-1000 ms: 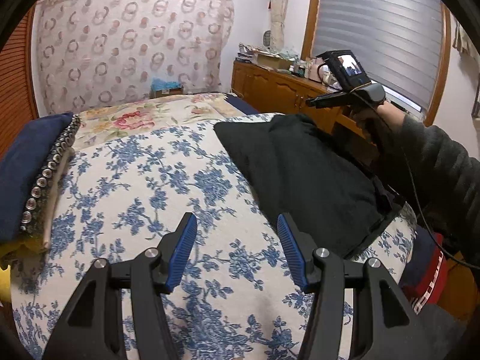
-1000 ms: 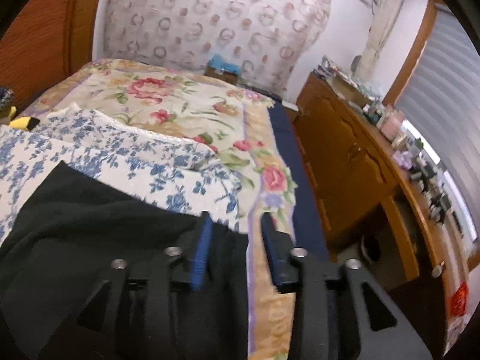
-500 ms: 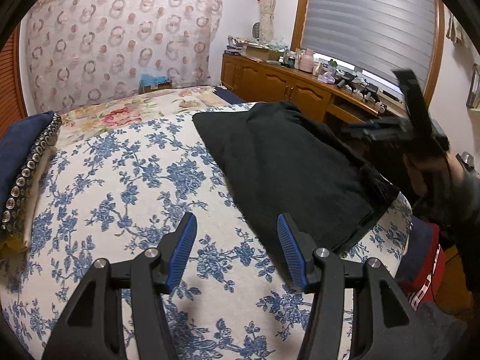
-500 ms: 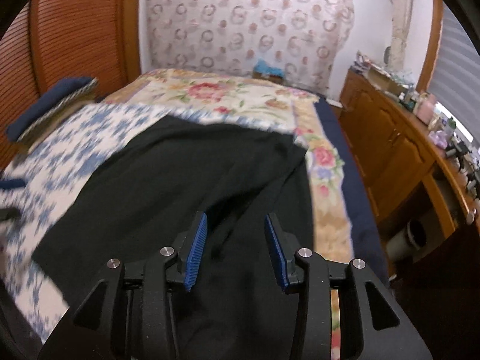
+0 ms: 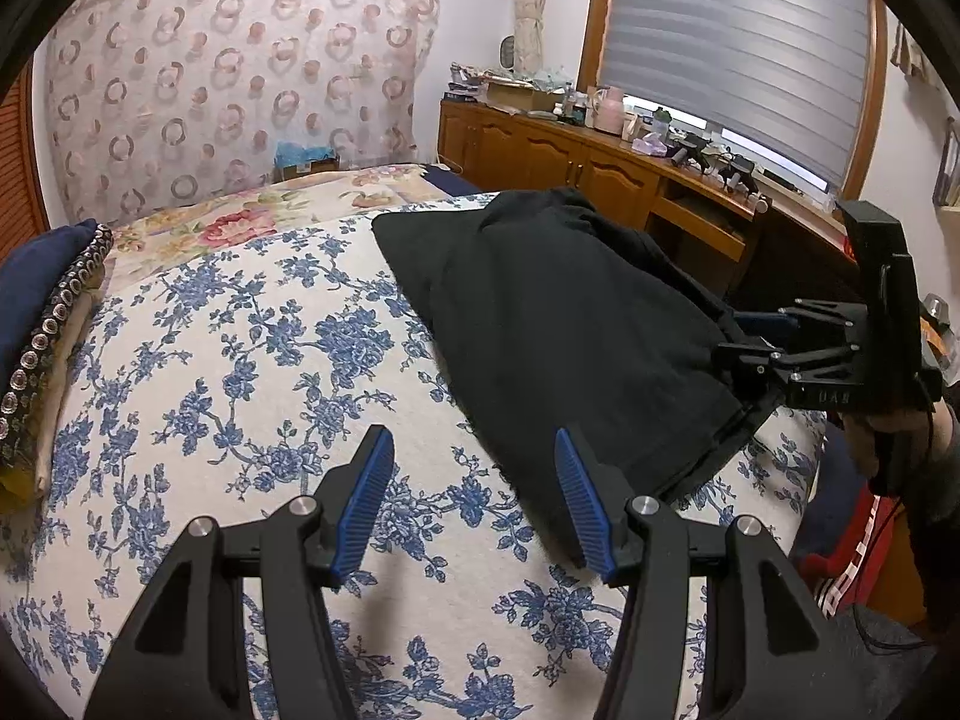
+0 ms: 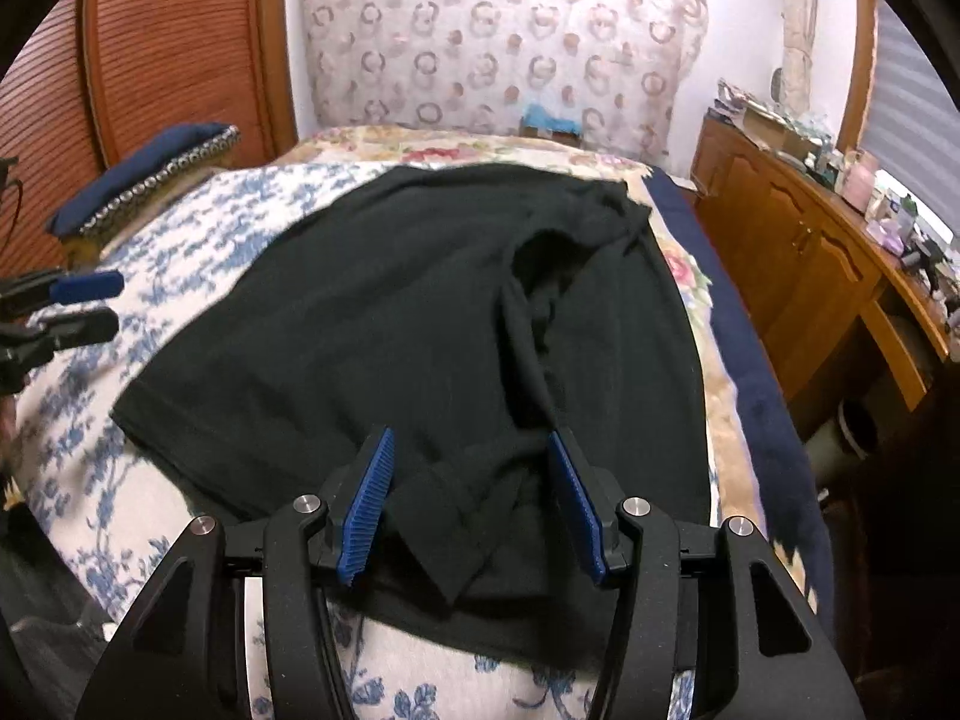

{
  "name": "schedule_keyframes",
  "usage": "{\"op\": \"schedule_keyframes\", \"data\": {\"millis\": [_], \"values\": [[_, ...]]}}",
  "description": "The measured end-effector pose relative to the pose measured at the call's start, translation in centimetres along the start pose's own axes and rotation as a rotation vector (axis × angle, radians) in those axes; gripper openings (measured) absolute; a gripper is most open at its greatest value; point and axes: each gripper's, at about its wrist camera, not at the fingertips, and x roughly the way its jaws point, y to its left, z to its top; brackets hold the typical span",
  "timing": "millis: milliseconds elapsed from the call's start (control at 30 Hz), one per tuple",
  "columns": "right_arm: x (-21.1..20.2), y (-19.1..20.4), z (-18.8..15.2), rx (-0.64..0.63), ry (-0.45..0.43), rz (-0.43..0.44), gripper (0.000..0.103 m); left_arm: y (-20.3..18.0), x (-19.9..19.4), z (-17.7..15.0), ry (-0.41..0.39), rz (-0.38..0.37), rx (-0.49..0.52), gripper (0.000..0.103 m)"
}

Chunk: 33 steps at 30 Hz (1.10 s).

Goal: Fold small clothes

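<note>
Black garment (image 6: 390,324) on floral bedspread (image 6: 78,420), right tongs (image 6: 471,495) parted above its crumpled near edge.

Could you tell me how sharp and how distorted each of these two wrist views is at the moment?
Left wrist view: sharp throughout, the floral bedspread crisp, though the fisheye bows the bed and the dark lens rim cuts the corners. Right wrist view: same bowing, but the bedspread's print and the black garment edges smear with motion blur, while the right claw itself stays crisp.

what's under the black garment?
The black garment lies on the blue-floral cover; toward its far right edge, a pink-floral quilt shows. Whatever lies directly beneath the garment is hidden.
</note>
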Motion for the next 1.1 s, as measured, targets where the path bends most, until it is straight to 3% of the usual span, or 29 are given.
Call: {"op": "schedule_keyframes", "data": {"millis": [200, 300, 333, 467, 633, 900, 967, 1100], "values": [[0.3, -0.5, -1.1, 0.016, 0.014, 0.009, 0.053, -0.4, 0.6, -0.3, 0.018, -0.007, 0.007, 0.055], [0.1, -1.2, -1.4, 0.04, -0.002, 0.054, 0.029, -0.7, 0.8, -0.2, 0.023, -0.012, 0.015, 0.055], [0.0, -1.2, -1.4, 0.042, -0.006, 0.06, 0.012, -0.8, 0.8, -0.3, 0.025, -0.016, 0.017, 0.055], [-1.5, -1.7, -1.6, 0.041, -0.047, 0.083, 0.005, -1.2, 1.0, -0.3, 0.033, -0.026, 0.019, 0.055], [-4.9, -3.2, -1.9, 0.067, -0.098, 0.069, 0.004, -1.7, 1.2, -0.3, 0.041, -0.038, 0.027, 0.055], [-5.2, -4.5, -3.7, 0.091, -0.016, 0.0, 0.006, -2.6, 1.8, -0.4, 0.061, -0.055, 0.036, 0.055], [-4.8, -4.4, -3.8, 0.088, -0.008, -0.016, 0.018, -2.7, 1.9, -0.5, 0.065, -0.057, 0.035, 0.055], [-4.8, -5.0, -3.8, 0.103, -0.017, -0.056, 0.032, -2.8, 2.2, -0.4, 0.073, -0.057, 0.027, 0.055]]}}
